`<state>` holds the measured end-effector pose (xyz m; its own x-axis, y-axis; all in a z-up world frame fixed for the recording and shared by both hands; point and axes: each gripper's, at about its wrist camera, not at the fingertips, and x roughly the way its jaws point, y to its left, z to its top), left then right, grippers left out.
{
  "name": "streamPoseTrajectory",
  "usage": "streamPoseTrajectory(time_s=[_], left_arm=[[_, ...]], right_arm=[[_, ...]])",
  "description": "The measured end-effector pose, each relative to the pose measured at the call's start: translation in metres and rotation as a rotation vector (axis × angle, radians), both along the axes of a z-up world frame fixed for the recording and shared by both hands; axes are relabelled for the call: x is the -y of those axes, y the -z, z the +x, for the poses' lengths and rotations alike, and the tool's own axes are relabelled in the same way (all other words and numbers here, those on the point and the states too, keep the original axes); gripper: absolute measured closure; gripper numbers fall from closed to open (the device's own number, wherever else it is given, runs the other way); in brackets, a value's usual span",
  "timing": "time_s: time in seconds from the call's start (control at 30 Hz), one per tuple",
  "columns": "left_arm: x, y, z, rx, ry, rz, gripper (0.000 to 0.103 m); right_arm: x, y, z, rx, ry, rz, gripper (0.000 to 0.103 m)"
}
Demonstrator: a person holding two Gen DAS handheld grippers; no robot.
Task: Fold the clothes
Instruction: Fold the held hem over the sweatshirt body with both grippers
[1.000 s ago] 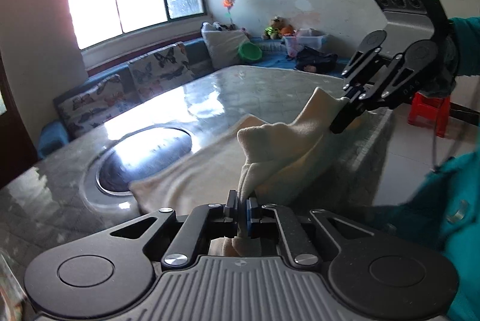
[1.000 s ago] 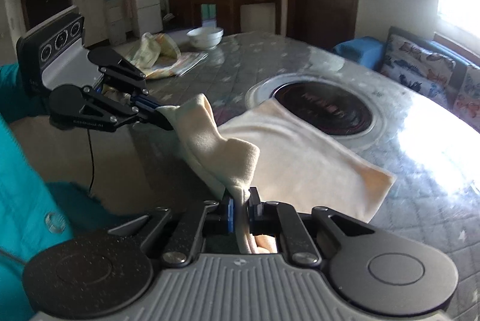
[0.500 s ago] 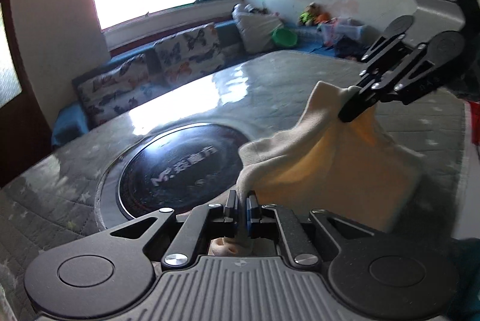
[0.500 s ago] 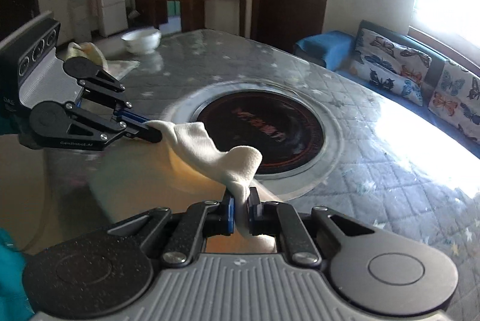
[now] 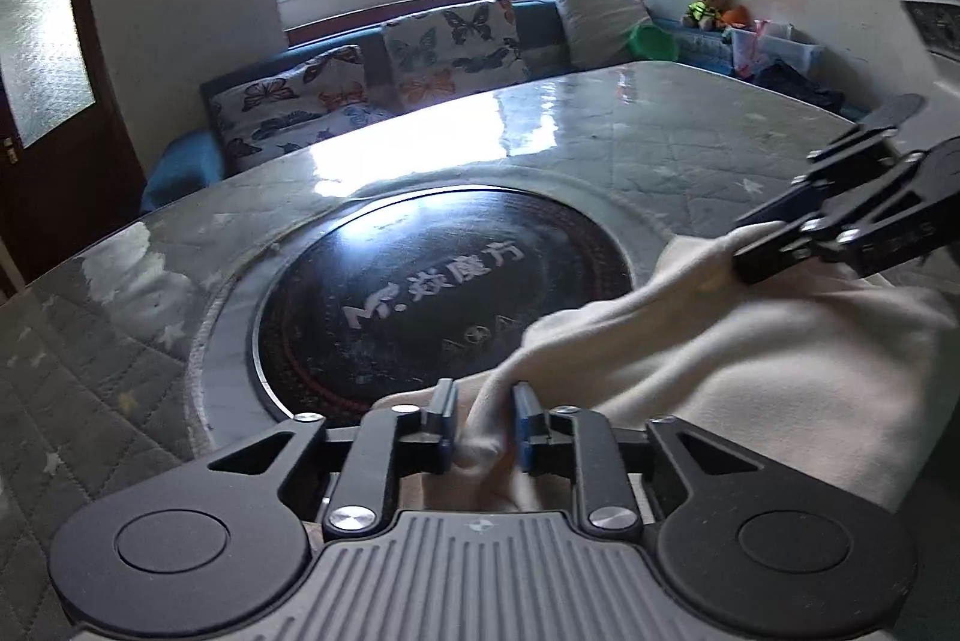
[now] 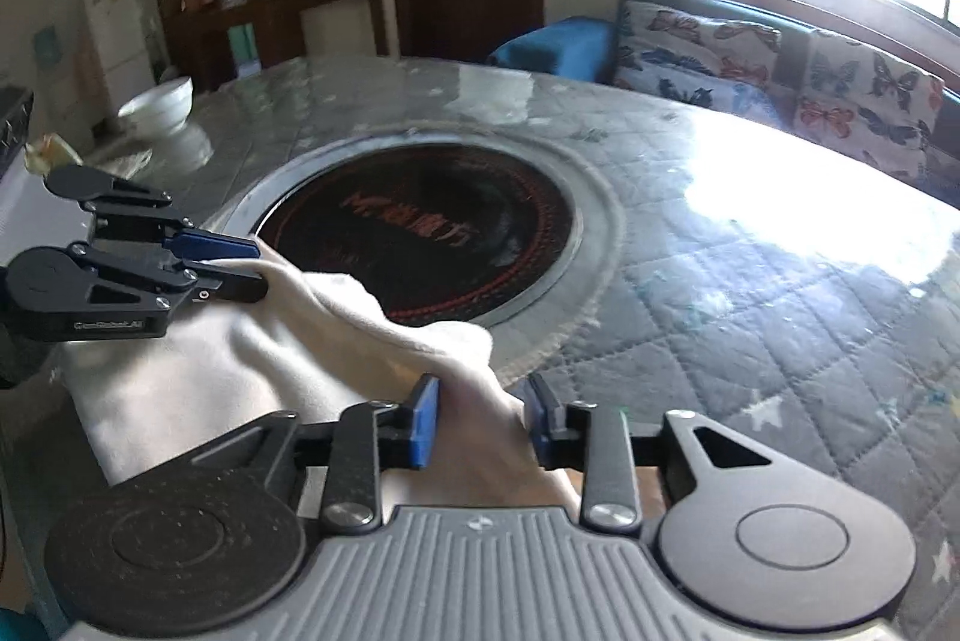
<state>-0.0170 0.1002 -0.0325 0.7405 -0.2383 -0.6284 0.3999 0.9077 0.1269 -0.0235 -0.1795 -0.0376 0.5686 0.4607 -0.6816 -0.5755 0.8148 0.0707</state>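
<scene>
Sagging softly toward 6 o'clock, the light cloth lies between released left tool and right tool, corners offering best hold.

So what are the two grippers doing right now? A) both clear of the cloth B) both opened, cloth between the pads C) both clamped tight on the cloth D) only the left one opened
B: the left gripper and right gripper each show a gap between pads, with the cream cloth lying in it.
</scene>
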Motion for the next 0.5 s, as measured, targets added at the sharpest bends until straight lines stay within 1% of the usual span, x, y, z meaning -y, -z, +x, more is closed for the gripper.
streamPoseTrajectory(time_s=[0.07,0.17,0.3,0.33,0.4,0.5], left_arm=[[-0.003,0.0,0.002,-0.001,-0.02,0.0,0.075],[-0.005,-0.003,0.005,0.006,-0.076,-0.004,0.075],[-0.007,-0.007,0.009,0.016,-0.155,-0.011,0.076],[-0.007,-0.01,0.008,0.021,-0.165,-0.026,0.077],[-0.003,-0.018,0.001,0.034,-0.157,-0.064,0.077],[0.011,-0.027,-0.016,0.045,-0.103,-0.096,0.077]], right_arm=[[0.01,-0.003,-0.003,0.006,0.022,0.018,0.069],[0.026,-0.006,-0.01,0.007,0.074,0.043,0.069],[0.046,-0.009,-0.02,0.004,0.14,0.067,0.069],[0.048,-0.009,-0.02,0.0,0.145,0.072,0.07],[0.053,-0.006,-0.022,-0.008,0.152,0.078,0.07],[0.053,0.0,-0.02,-0.026,0.153,0.08,0.071]])
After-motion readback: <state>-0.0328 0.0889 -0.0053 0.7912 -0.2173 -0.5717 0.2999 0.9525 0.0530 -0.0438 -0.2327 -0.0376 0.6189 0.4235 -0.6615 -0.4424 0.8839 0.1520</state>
